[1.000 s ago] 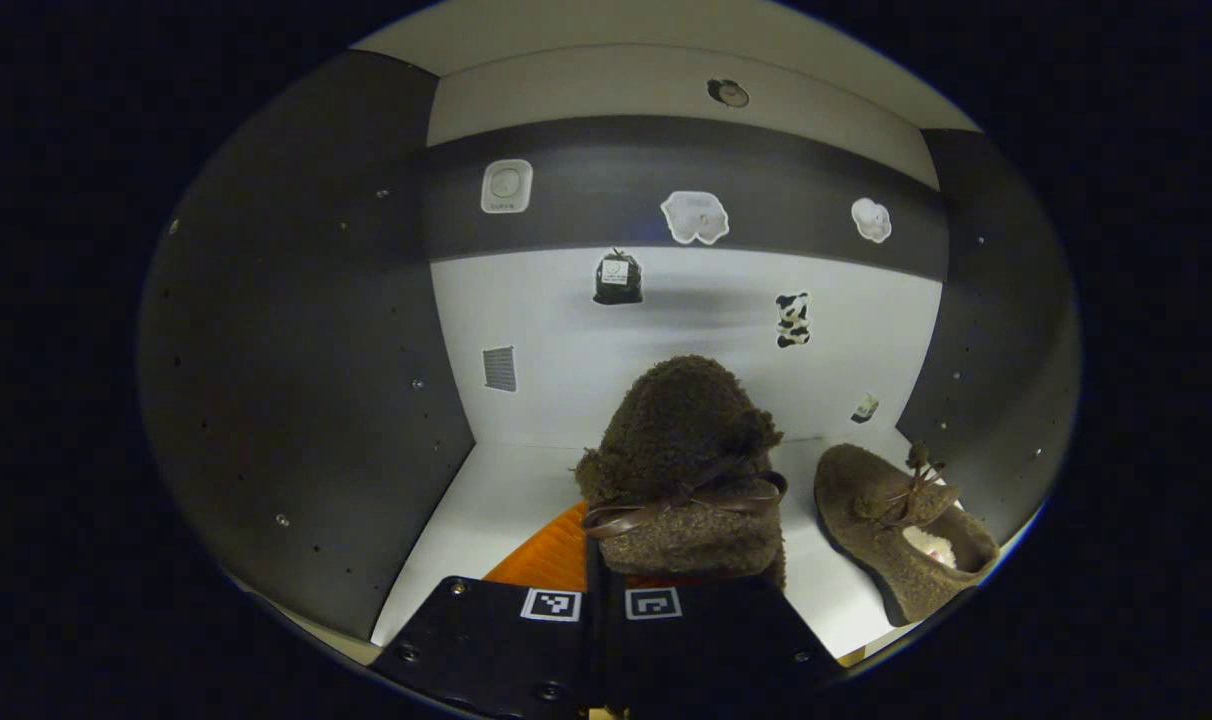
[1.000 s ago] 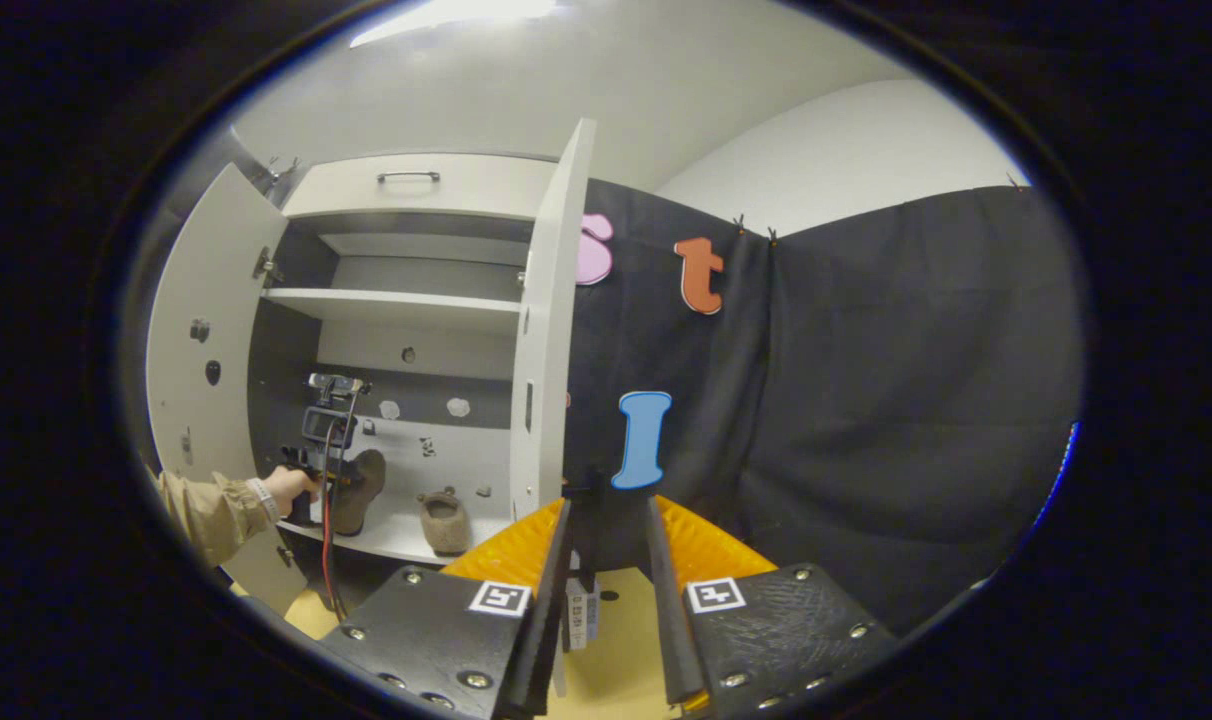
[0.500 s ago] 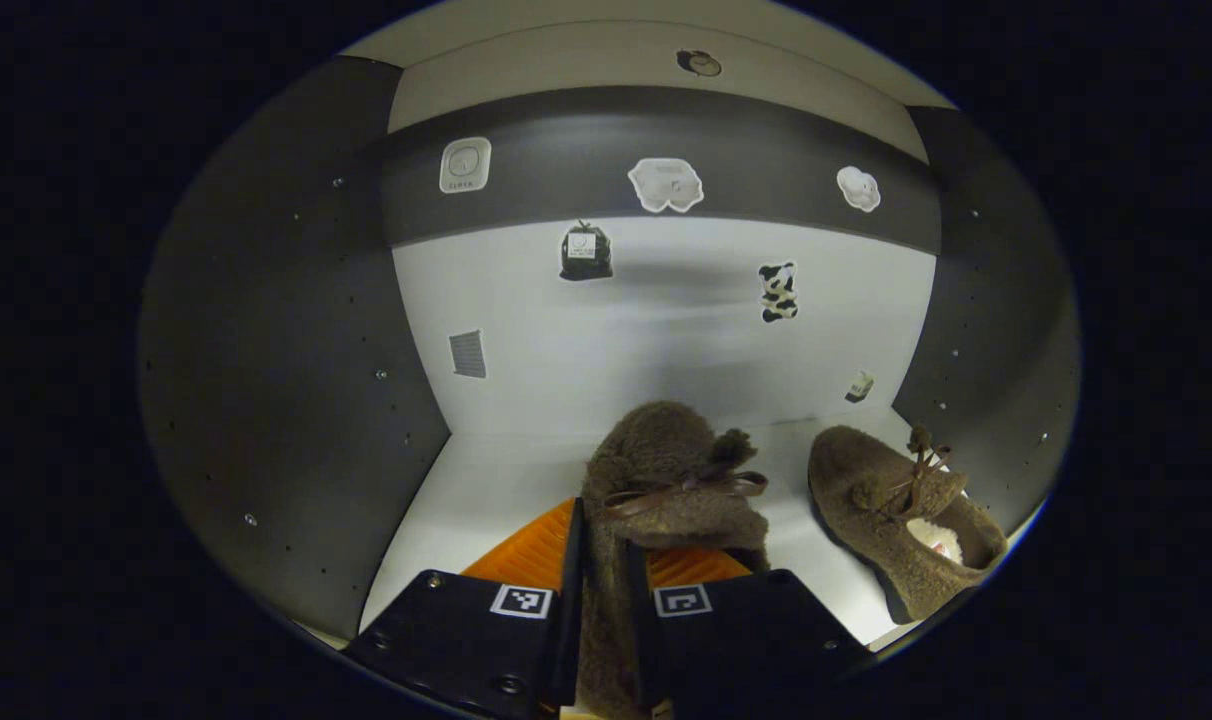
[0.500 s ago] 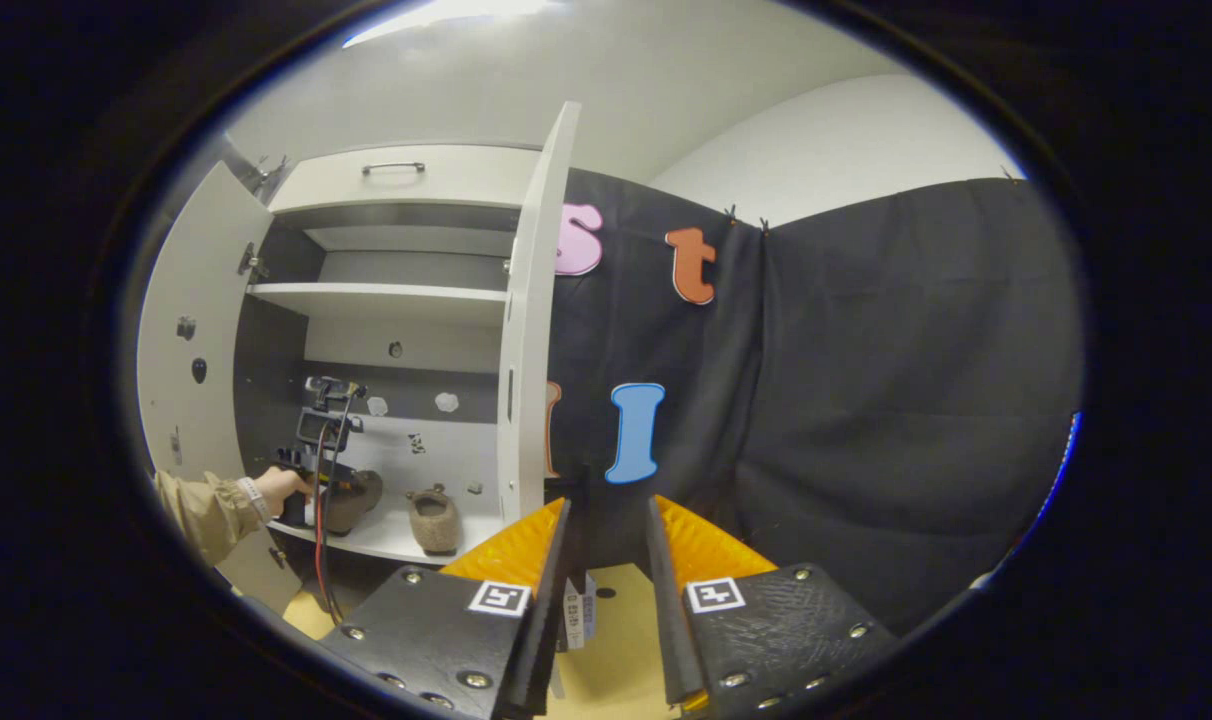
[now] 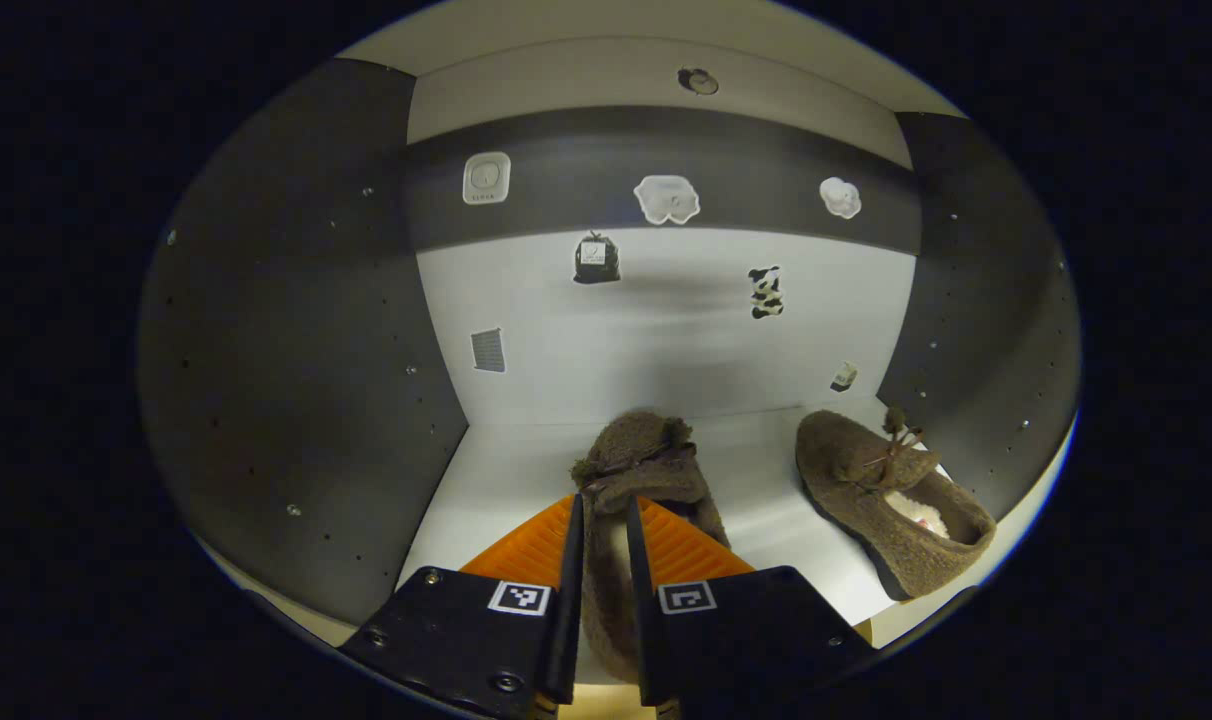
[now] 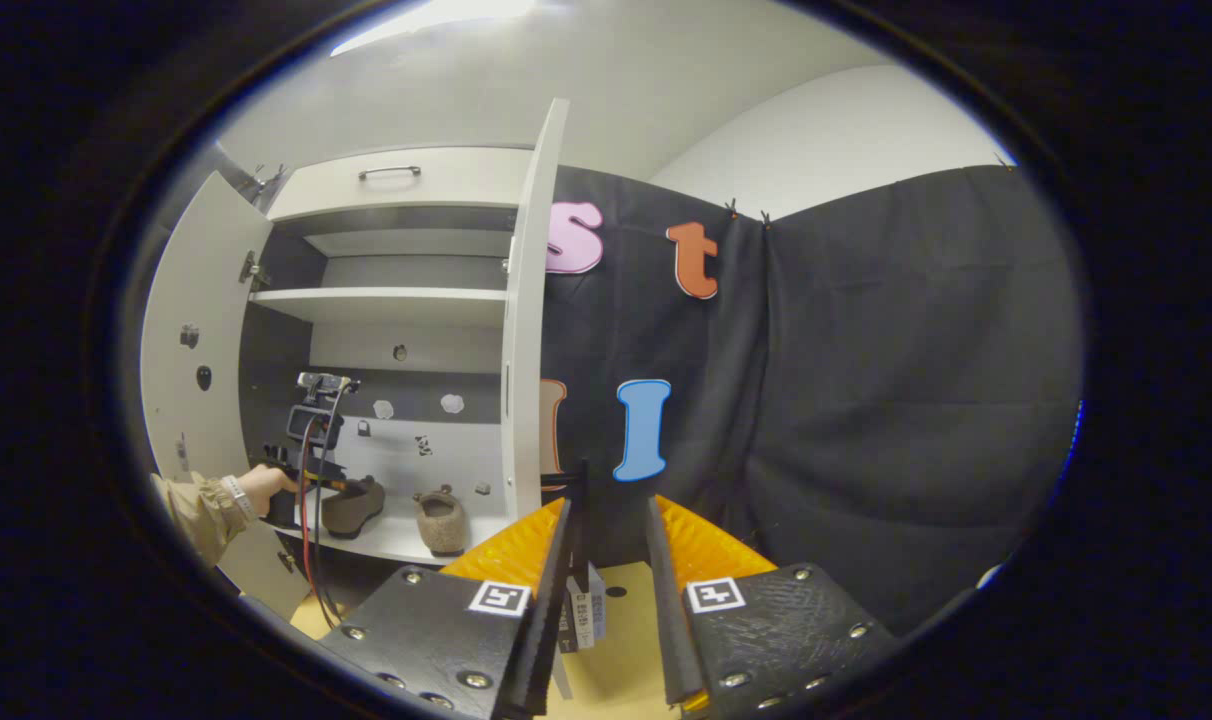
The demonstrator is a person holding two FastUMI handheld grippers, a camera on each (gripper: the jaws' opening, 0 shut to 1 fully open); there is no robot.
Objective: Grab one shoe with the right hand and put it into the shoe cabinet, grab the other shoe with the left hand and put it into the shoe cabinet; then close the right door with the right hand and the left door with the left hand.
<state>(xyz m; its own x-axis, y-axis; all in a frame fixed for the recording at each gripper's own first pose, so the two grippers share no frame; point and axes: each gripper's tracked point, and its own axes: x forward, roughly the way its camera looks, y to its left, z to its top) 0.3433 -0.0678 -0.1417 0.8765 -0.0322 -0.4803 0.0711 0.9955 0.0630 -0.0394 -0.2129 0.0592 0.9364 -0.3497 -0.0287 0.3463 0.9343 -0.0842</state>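
White cabinet shelf (image 5: 506,470), bare toward nine o'clock, left gripper (image 5: 600,560) clamping fuzzy brown shoe (image 5: 634,470), second brown shoe (image 5: 886,495) at three o'clock, right gripper (image 6: 606,570) narrowly parted, empty

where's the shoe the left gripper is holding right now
In the left gripper view the held shoe sits between the left gripper fingers on the cabinet's lower shelf, left of the other shoe.

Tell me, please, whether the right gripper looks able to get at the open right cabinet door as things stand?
Probably yes: the right gripper holds nothing, and the right door stands open just ahead with bare floor between; the left gripper works farther off, inside the cabinet.
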